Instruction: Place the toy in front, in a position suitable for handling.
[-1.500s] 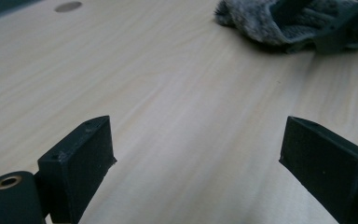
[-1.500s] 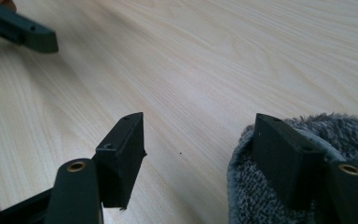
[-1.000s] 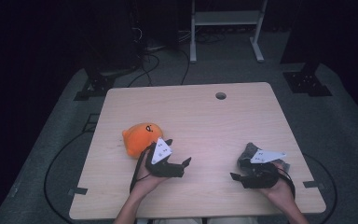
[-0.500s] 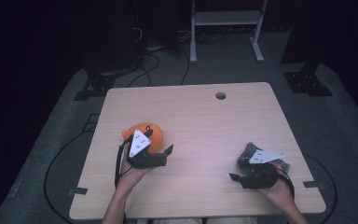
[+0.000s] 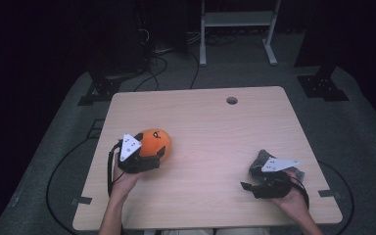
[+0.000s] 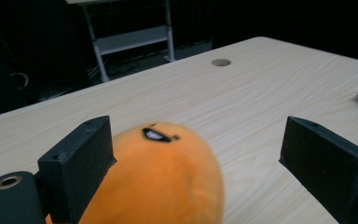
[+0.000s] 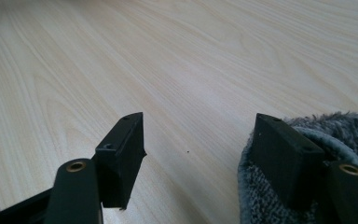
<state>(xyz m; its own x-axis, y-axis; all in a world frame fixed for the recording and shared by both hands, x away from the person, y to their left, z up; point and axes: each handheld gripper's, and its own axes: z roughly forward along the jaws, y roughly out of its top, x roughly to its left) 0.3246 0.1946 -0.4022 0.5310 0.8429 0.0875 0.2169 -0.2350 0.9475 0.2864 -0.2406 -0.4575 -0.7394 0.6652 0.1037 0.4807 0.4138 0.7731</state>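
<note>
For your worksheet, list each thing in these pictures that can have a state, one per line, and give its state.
Left gripper: open, jaws either side of the toy, not clamped.
Orange plush toy: lying on the table, between the left jaws.
Right gripper: open, low over the table.
Grey fuzzy cloth: crumpled, against one right jaw.

Plush toy [image 5: 155, 142]: on table [image 5: 210, 127], left side, near half.
Left gripper [image 5: 144, 159]: at toy's near-left; toy betw. its jaws.
Cloth [image 5: 260, 159]: right side, near edge, well apart from toy.
Right gripper [image 5: 254, 185]: just near of cloth; one jaw vs. cloth.
Cable hole [image 5: 232, 100]: far, right of centre.
</note>
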